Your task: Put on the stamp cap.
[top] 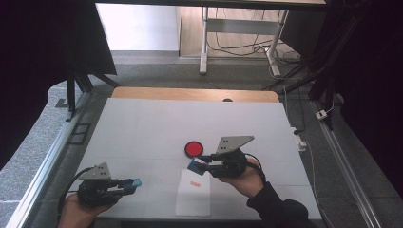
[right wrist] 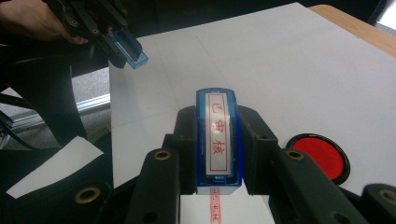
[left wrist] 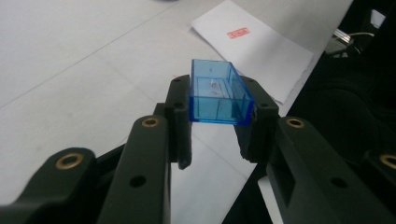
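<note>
My left gripper (top: 128,185) is near the table's front left corner, shut on a clear blue plastic cap (top: 136,182). The left gripper view has the cap (left wrist: 219,100) squeezed between both pads, open side up. My right gripper (top: 198,166) is shut on a blue stamp (top: 194,166) and held over the top end of a white paper sheet (top: 193,197). The stamp's white label (right wrist: 218,135) carries red characters. A red print (top: 194,183) is on the sheet. A round red ink pad (top: 193,149) lies just beyond the right gripper.
The table (top: 152,123) is covered in white, with a wooden strip (top: 190,93) along its far edge. A metal rail (top: 47,161) runs along the left side. Desk legs (top: 204,42) and cables (top: 285,61) stand on the floor beyond.
</note>
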A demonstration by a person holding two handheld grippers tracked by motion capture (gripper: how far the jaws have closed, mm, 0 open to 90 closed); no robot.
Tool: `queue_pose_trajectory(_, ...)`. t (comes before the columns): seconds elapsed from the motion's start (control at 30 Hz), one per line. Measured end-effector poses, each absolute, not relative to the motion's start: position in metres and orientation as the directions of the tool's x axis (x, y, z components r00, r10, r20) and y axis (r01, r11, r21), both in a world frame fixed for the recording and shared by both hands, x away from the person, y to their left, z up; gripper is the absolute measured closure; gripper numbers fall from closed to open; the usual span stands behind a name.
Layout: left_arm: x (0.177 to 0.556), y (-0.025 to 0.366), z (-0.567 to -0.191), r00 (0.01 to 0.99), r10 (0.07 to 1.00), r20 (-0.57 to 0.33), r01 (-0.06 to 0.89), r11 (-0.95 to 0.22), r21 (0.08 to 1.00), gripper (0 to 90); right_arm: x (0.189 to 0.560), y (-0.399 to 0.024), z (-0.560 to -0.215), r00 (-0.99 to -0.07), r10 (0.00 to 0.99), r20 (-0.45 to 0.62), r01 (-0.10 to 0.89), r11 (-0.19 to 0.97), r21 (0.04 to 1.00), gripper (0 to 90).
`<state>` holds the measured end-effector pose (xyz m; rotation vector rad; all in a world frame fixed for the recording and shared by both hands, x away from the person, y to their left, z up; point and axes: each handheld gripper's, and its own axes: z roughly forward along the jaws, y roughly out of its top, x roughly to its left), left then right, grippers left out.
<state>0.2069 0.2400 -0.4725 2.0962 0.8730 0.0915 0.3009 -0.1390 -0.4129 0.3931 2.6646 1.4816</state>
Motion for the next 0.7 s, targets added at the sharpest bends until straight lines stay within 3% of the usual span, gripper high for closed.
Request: queue_pose_trajectory(0.7,0.248,0.192,-0.469,0.881,0.414,-0.228,0.427,-0.489,0.761,68.3,0.301,-0.139,-0.408,-0.972,0.220,0.080,0.182,0.494,0.850,71.3)
